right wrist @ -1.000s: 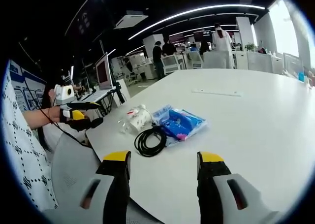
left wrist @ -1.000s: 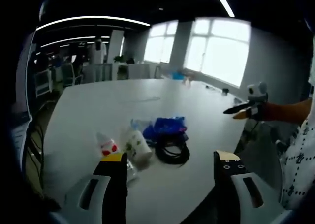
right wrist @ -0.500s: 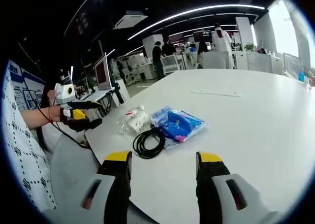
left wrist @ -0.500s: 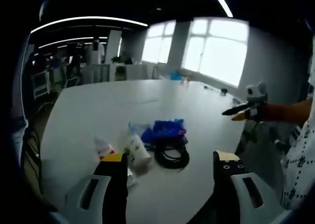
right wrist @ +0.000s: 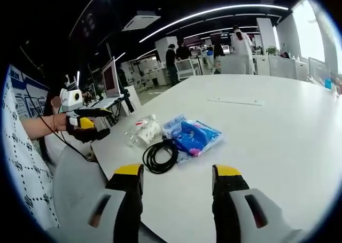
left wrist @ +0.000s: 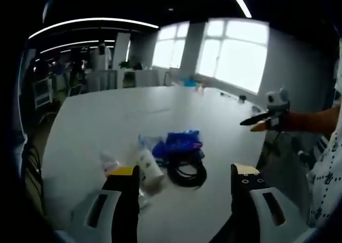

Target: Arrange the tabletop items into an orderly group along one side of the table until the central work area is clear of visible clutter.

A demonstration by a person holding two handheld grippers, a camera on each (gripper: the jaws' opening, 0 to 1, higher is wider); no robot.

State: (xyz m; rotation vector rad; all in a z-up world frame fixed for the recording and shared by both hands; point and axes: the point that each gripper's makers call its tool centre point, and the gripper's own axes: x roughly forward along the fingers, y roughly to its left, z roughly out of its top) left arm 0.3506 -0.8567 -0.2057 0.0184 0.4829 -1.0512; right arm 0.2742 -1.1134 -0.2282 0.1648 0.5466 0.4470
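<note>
Right gripper view alone shows monitors (right wrist: 112, 77) behind the left tool (right wrist: 88, 120)

The left hand-held gripper (left wrist: 183, 181) is hovering over the near edge of the bench with its jaws spread wide and nothing between them. The right hand-held gripper (right wrist: 176, 181) is doing likewise, jaws apart and empty, while the person's forearm (left wrist: 312, 121) is reaching in beside the bench edge.
</note>
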